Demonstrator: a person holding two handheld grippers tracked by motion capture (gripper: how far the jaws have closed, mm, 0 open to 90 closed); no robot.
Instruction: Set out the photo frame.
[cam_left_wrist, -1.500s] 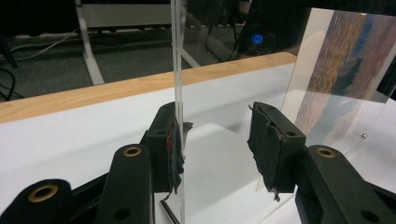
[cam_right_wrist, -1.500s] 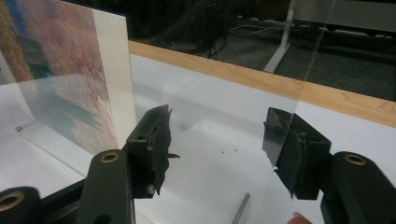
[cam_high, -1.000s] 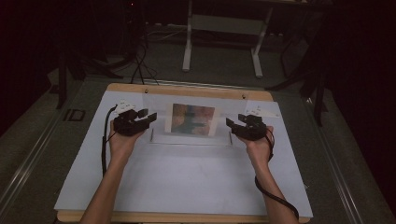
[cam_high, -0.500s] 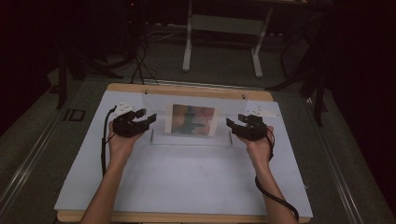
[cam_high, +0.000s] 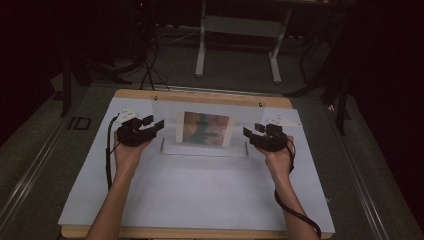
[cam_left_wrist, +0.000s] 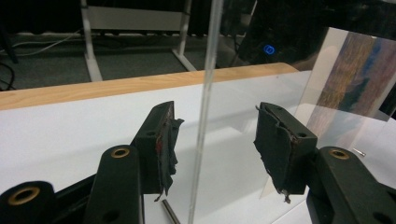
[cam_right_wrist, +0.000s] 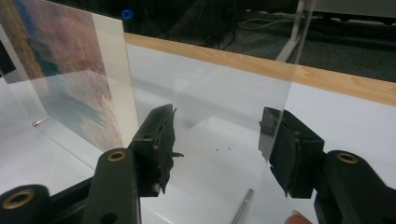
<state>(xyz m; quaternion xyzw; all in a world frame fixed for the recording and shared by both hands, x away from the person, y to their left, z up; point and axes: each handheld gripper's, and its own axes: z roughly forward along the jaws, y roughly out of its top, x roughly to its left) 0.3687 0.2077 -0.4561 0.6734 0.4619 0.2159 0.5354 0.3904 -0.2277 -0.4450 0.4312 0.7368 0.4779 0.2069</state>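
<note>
The clear panel (cam_high: 205, 131) stands upright across the far half of the white sheet (cam_high: 200, 195), a coloured print (cam_high: 206, 129) at its middle. Your left gripper (cam_high: 151, 125) has its jaws apart, straddling the panel's left edge (cam_left_wrist: 203, 112); the pads (cam_left_wrist: 169, 144) are close on either side but not pressing on it. Your right gripper (cam_high: 252, 135) is also parted around the panel's right edge (cam_right_wrist: 280, 107), one jaw seen through the clear plastic, neither clamped. Both hands sit level with each other, just outside the print. A thin metal pin (cam_right_wrist: 242, 205) lies on the sheet at the panel's foot by the right gripper, another (cam_left_wrist: 169, 212) by the left. The wooden table edge (cam_high: 200, 96) runs behind
</note>
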